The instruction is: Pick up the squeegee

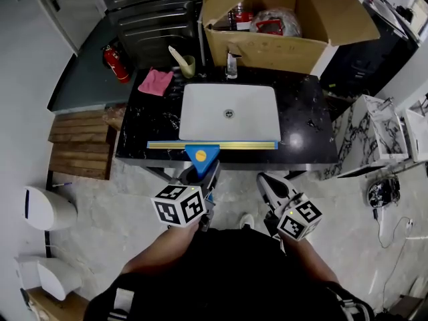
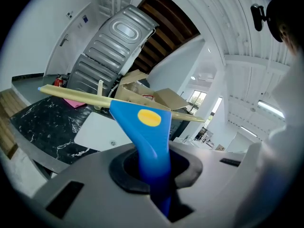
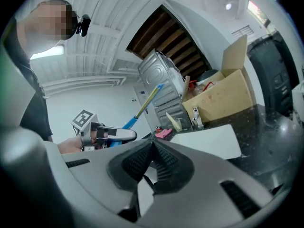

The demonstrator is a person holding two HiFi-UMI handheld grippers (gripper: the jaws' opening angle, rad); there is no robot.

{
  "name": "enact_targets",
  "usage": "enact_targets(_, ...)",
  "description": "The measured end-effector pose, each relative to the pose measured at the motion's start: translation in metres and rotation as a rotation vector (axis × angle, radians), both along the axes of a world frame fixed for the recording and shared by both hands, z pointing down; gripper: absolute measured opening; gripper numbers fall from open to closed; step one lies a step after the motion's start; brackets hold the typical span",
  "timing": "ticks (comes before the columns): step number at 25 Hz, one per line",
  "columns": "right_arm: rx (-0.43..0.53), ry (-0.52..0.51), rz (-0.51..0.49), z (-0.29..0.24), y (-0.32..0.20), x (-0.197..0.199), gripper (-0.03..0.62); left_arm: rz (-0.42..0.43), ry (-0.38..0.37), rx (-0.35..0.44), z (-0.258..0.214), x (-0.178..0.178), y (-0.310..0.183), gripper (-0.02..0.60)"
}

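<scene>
The squeegee has a blue triangular handle (image 1: 202,156) and a long yellow blade (image 1: 212,144) that runs level above the counter's front edge. My left gripper (image 1: 200,174) is shut on the handle and holds the squeegee off the counter. In the left gripper view the blue handle (image 2: 151,141) stands between the jaws, and the blade (image 2: 90,97) crosses in front of the sink. My right gripper (image 1: 269,183) hovers to the right, below the counter edge, and is shut on nothing. In the right gripper view its pads (image 3: 159,163) meet, and the squeegee (image 3: 147,101) shows at the left.
A white sink (image 1: 267,122) is set in a black marble counter (image 1: 307,126) with a faucet (image 1: 231,65), a pink cloth (image 1: 156,82) and a cup (image 1: 188,65). An open cardboard box (image 1: 267,49) stands behind. Wooden pallets (image 1: 80,146) and a fire extinguisher (image 1: 116,62) are at the left.
</scene>
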State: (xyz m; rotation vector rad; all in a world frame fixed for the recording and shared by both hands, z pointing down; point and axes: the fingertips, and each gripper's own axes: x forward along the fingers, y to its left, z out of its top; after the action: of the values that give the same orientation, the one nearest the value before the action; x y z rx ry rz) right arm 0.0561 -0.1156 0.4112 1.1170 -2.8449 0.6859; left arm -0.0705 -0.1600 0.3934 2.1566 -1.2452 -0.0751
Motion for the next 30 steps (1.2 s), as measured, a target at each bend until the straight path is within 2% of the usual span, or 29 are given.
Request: enact_targets(30, 0.03, 0.0, 0.02, -0.005, -0.002, -0.002, 0.008, 0.052, -0.034, 0.027, -0.01, 0.003, -0.002, 0.061)
